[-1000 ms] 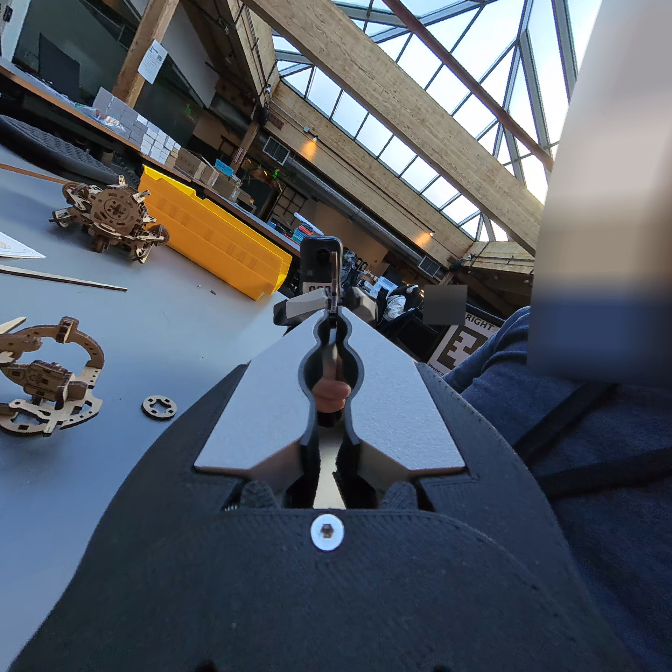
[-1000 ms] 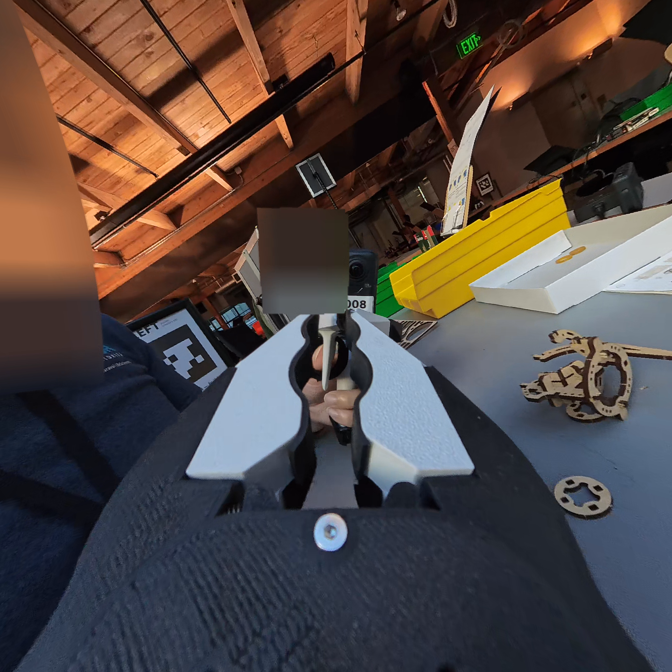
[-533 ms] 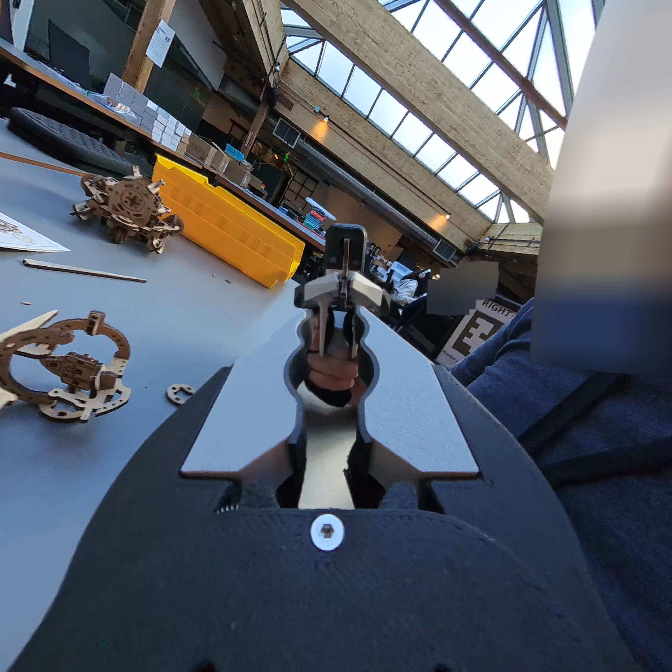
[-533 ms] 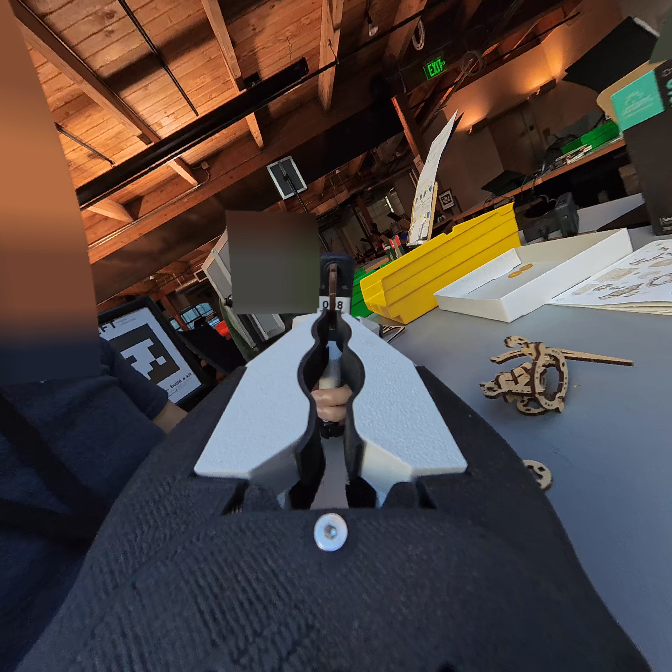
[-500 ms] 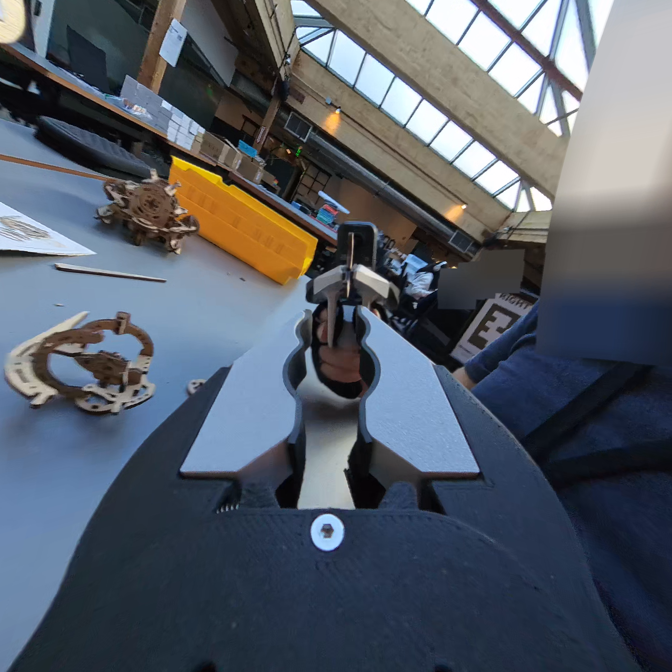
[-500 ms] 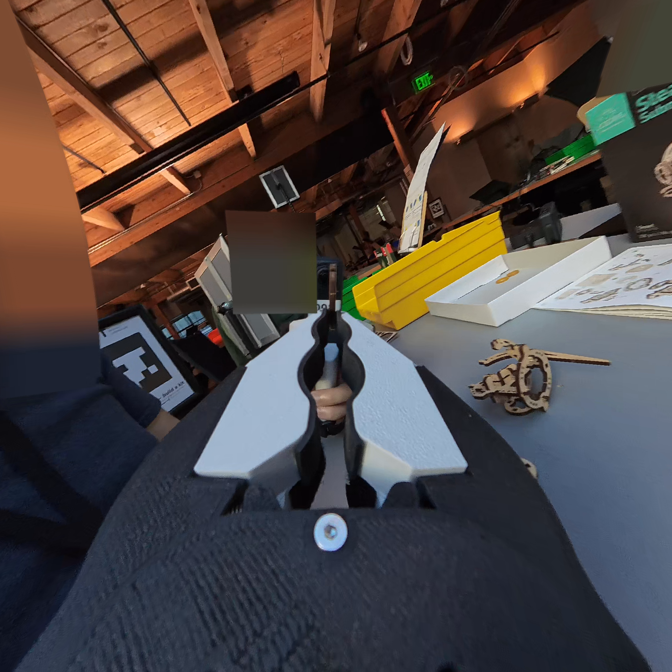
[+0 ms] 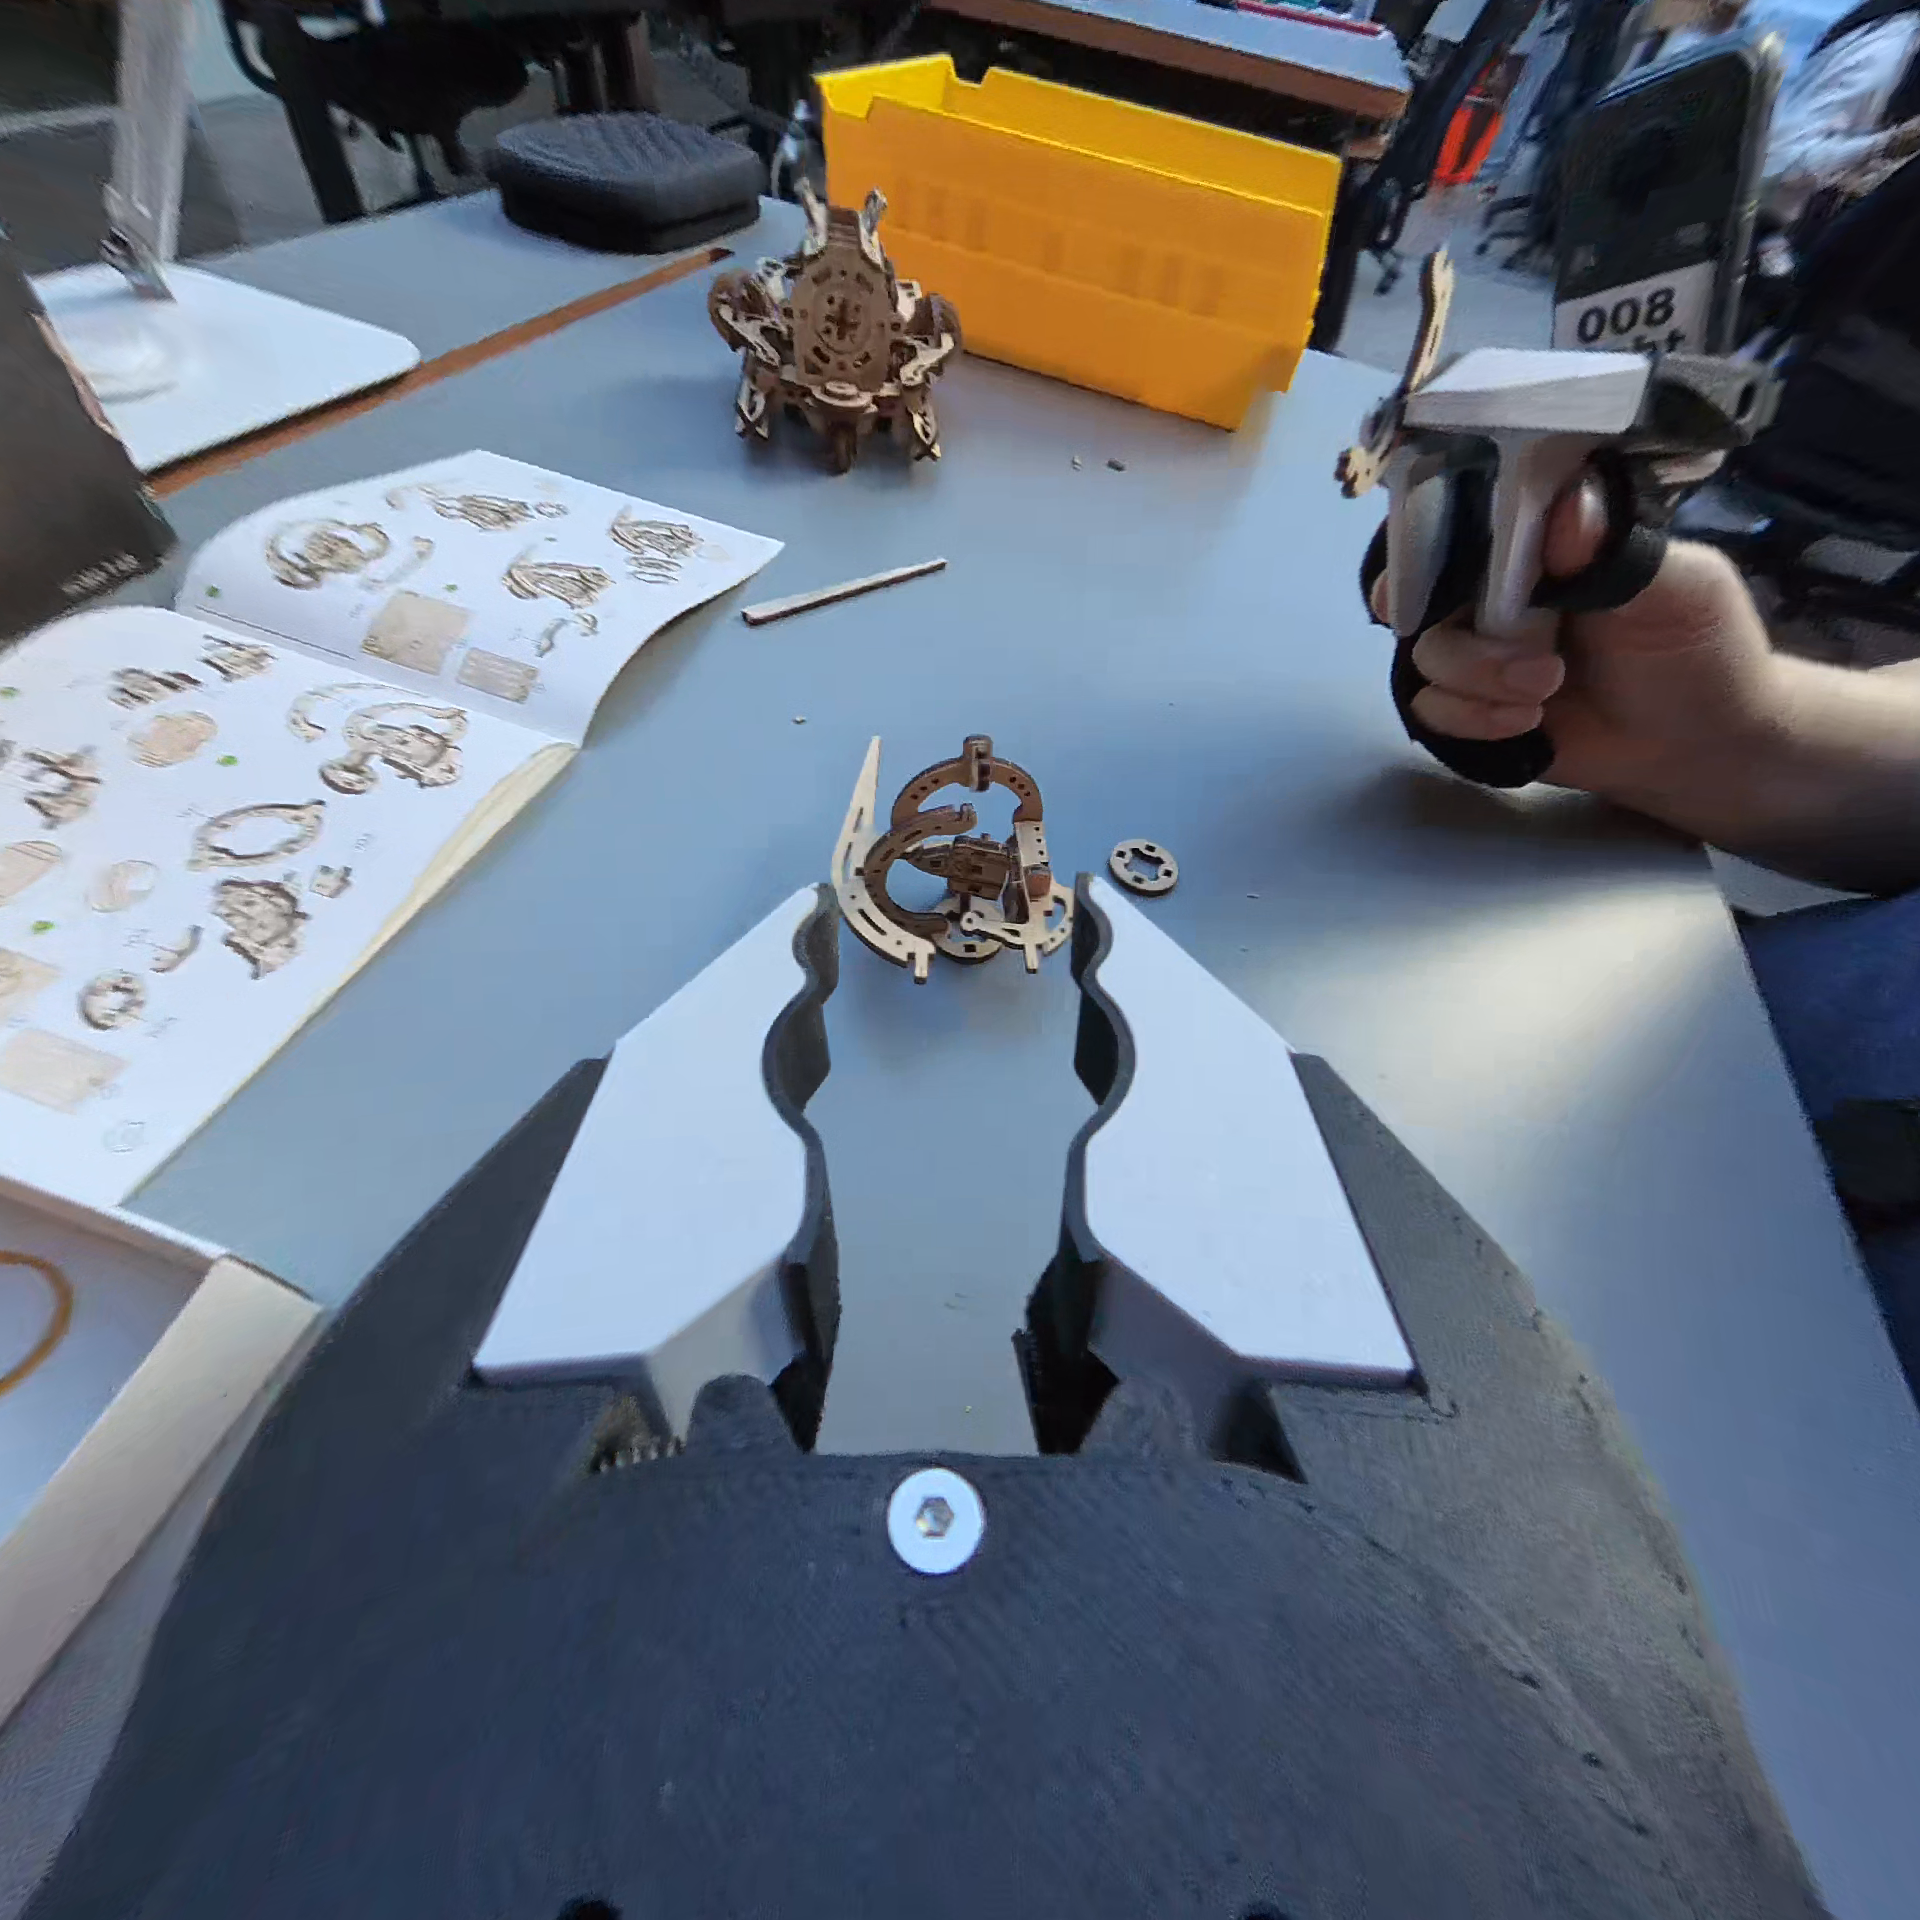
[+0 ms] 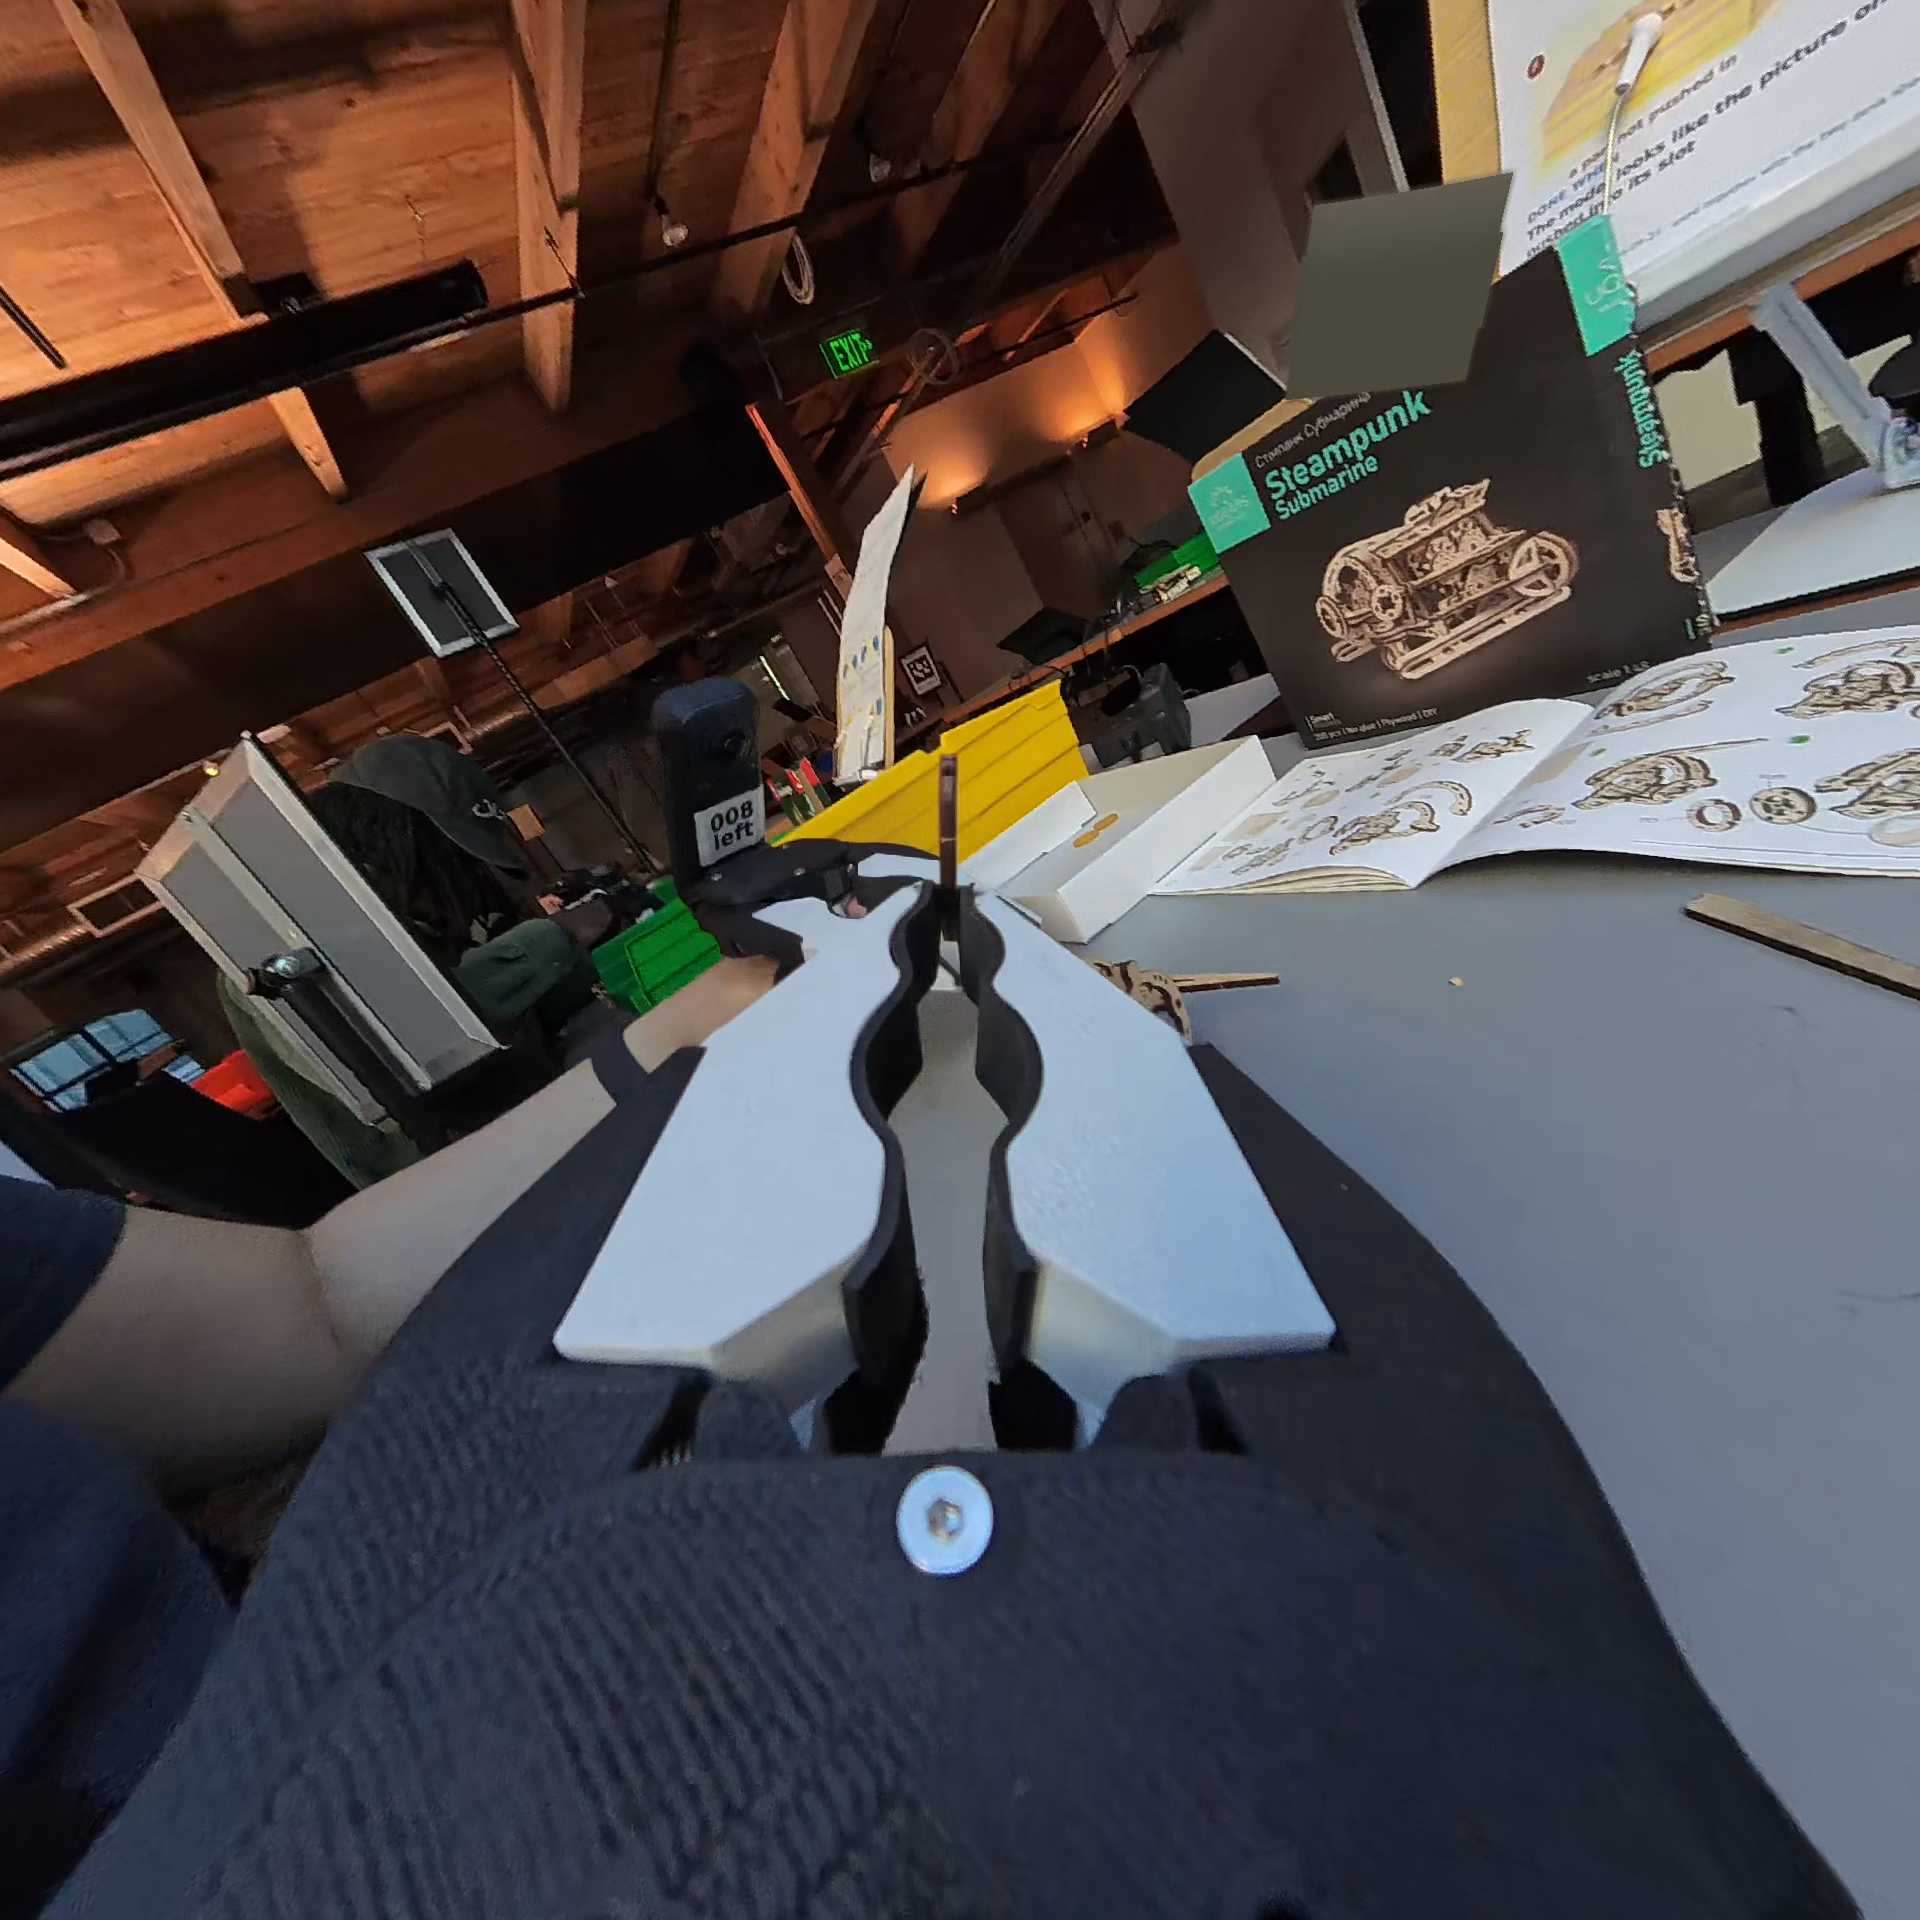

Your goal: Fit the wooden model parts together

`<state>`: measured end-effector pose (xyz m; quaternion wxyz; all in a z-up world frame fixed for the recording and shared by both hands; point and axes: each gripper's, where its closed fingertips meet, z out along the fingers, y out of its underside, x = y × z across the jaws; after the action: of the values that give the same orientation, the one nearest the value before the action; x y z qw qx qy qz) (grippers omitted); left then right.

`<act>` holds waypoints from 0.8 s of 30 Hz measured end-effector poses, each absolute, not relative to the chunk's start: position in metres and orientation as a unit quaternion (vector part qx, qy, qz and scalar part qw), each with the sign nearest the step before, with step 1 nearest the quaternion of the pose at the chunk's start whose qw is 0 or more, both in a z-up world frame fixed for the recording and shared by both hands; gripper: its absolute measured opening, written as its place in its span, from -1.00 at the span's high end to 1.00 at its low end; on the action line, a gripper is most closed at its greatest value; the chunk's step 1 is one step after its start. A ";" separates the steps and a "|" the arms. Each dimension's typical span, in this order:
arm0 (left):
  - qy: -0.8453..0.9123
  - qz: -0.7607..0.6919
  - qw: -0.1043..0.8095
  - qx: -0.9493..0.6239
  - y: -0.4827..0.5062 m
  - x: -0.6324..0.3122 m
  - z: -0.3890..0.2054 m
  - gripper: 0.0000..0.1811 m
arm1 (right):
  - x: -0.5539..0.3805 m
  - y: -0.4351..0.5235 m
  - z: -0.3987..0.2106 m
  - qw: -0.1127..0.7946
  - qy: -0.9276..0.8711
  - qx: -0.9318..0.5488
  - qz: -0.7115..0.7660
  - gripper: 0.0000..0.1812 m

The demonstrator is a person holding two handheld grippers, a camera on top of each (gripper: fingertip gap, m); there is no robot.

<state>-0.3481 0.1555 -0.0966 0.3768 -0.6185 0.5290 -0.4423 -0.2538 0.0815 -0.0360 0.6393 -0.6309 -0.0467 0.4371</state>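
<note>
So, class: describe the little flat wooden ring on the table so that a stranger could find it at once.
Start at the grey table and find the small half-built wooden model just ahead of the open left hand-held gripper. The ring lies flat just to its right, loose, a thin disc with a notched hole in the middle.

Yellow bin (image 7: 1081,301) behind open booklet (image 7: 312,748) (grey table (image 7: 1351,1039))
</note>
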 end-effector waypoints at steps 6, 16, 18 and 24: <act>0.513 -0.496 0.343 -0.611 0.150 -0.346 -0.095 0.42 | -0.275 0.092 -0.074 0.565 -0.084 -0.725 0.386 0.99; 0.501 -0.553 0.309 -0.590 0.154 -0.335 -0.081 0.32 | -0.296 0.107 -0.098 0.492 -0.108 -0.798 0.332 0.99; 0.503 -0.560 0.292 -0.590 0.153 -0.331 -0.082 0.31 | -0.297 0.109 -0.107 0.483 -0.116 -0.813 0.303 0.99; 0.529 -0.533 0.314 -0.581 0.157 -0.325 -0.088 0.35 | -0.301 0.115 -0.122 0.467 -0.114 -0.833 0.275 0.99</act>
<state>-0.3249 0.1570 -0.0877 0.3135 -0.5811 0.5290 -0.5331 -0.3013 0.1155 -0.1223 0.4671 -0.8327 -0.1137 0.2747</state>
